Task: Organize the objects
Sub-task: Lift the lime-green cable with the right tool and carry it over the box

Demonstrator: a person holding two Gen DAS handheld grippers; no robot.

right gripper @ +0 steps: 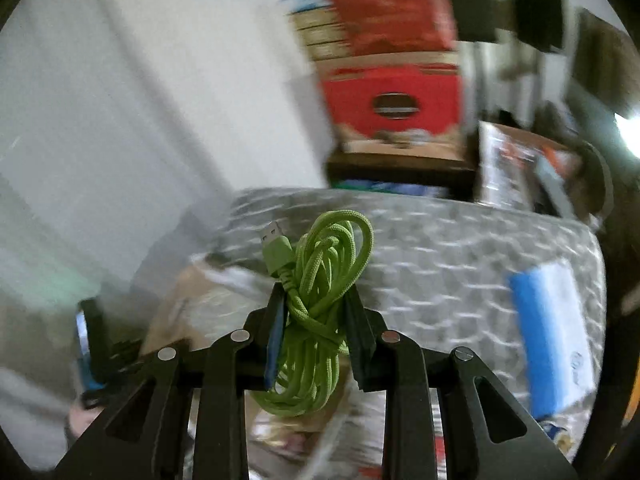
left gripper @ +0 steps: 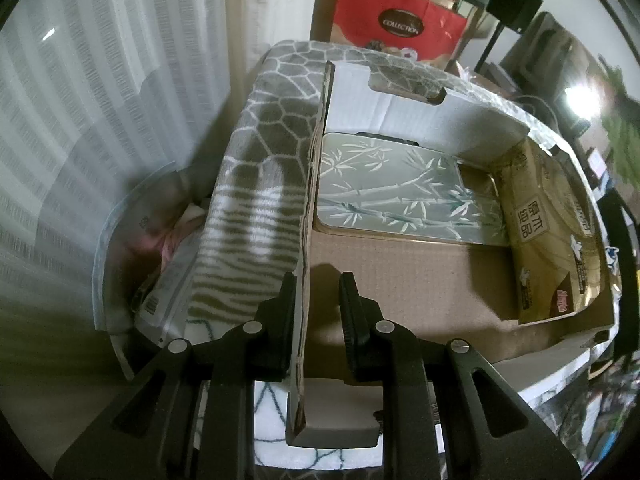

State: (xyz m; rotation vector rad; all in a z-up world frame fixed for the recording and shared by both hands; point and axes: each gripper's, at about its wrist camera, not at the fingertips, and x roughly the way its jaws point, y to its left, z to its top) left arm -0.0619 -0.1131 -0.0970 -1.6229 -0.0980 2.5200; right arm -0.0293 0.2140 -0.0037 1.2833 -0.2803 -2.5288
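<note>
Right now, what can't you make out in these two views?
- Right view: motion blur smears everything behind the green cable; blue-and-white pack unreadable.
- Left view: dark item behind the bamboo-print tin, mostly hidden.
- Left view: box wall hides the near corner.

A bed under a grey blanket [left gripper: 276, 120] with white hexagon and stripe patterns carries an open cardboard box [left gripper: 400, 280] near its left edge; toward the right edge lies a blue-and-white flat pack [right gripper: 548, 332], well apart from the box
</note>
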